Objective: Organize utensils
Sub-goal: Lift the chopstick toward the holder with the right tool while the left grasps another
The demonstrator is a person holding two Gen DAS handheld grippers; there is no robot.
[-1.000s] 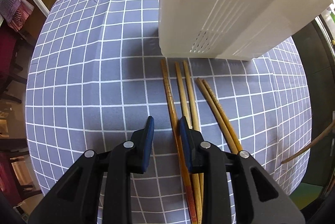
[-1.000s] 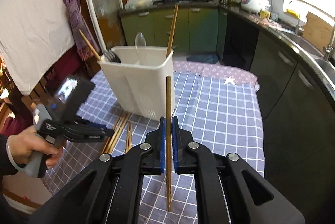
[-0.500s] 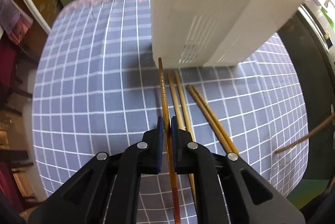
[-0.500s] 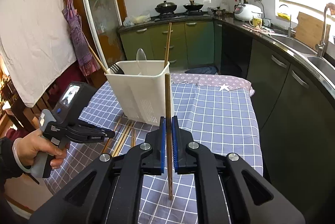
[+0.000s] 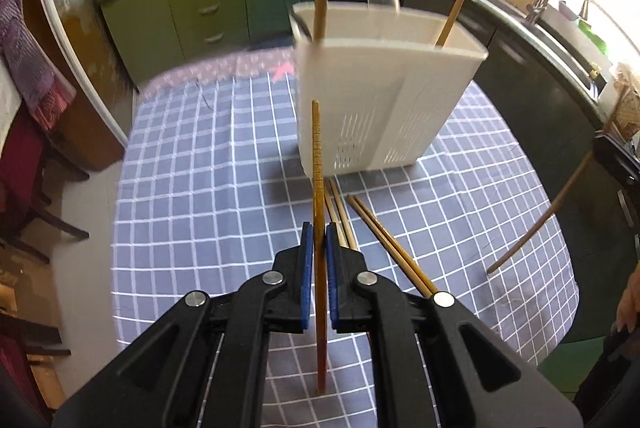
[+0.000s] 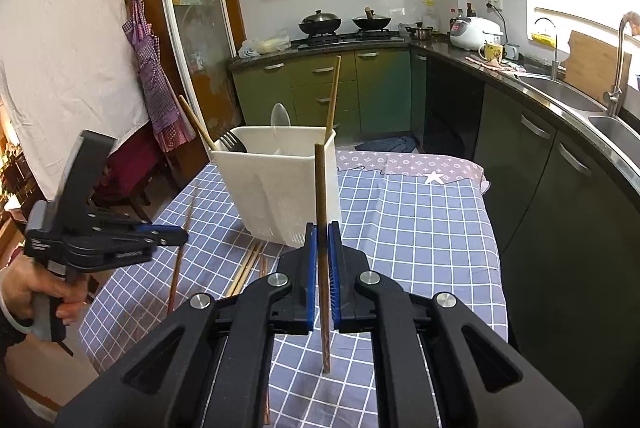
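Note:
My left gripper [image 5: 319, 240] is shut on a brown chopstick [image 5: 317, 164] and holds it upright, lifted off the checked tablecloth [image 5: 192, 188], in front of the white utensil holder [image 5: 380, 96]. My right gripper [image 6: 322, 240] is shut on another chopstick [image 6: 320, 188], also upright, to the right of the holder [image 6: 280, 188]. Several chopsticks [image 5: 384, 236] lie on the cloth by the holder's base. The holder has two chopsticks, a fork and a spoon in it. The left gripper also shows in the right wrist view [image 6: 176, 237].
The table's edges drop off left and right. Green kitchen cabinets [image 6: 320, 88] and a dark counter with a sink [image 6: 560, 96] stand behind and to the right. Dark red chairs [image 5: 24, 188] stand on the left.
My left gripper closed on a chopstick lying on the cloth, lifted it and tilted it upright. My right gripper kept its chopstick and drew back a little from the holder.

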